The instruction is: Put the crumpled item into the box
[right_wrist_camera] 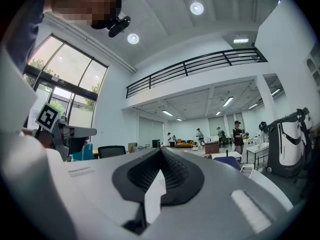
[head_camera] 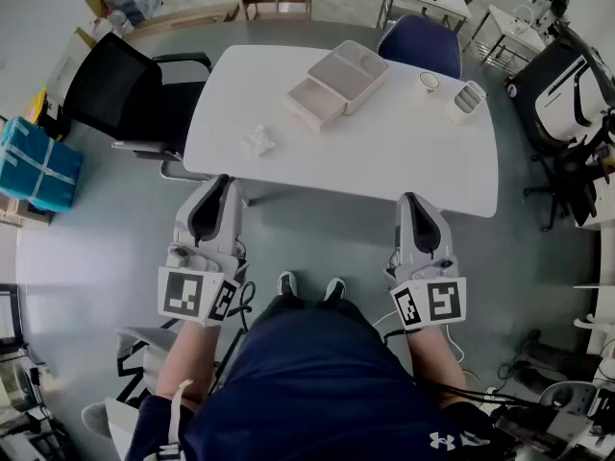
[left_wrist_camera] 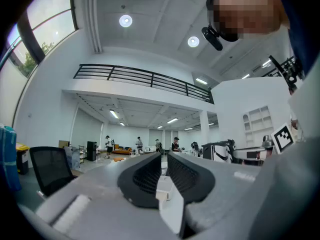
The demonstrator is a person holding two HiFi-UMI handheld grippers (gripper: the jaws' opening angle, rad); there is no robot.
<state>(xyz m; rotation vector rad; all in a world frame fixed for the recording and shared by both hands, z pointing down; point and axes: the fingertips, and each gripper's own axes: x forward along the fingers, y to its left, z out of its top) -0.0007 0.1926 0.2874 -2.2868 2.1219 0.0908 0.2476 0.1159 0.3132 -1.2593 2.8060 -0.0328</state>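
Both grippers hang level just short of the white table's (head_camera: pixel 404 161) near edge. Left gripper (head_camera: pixel 222 181) has its jaws a narrow slit apart with nothing between them; right gripper (head_camera: pixel 410 198) has its jaws pressed together, empty. Crumpled white item (head_camera: pixel 258 141) lies on the table's left side, apart from the open box (head_camera: pixel 338 82) farther back.
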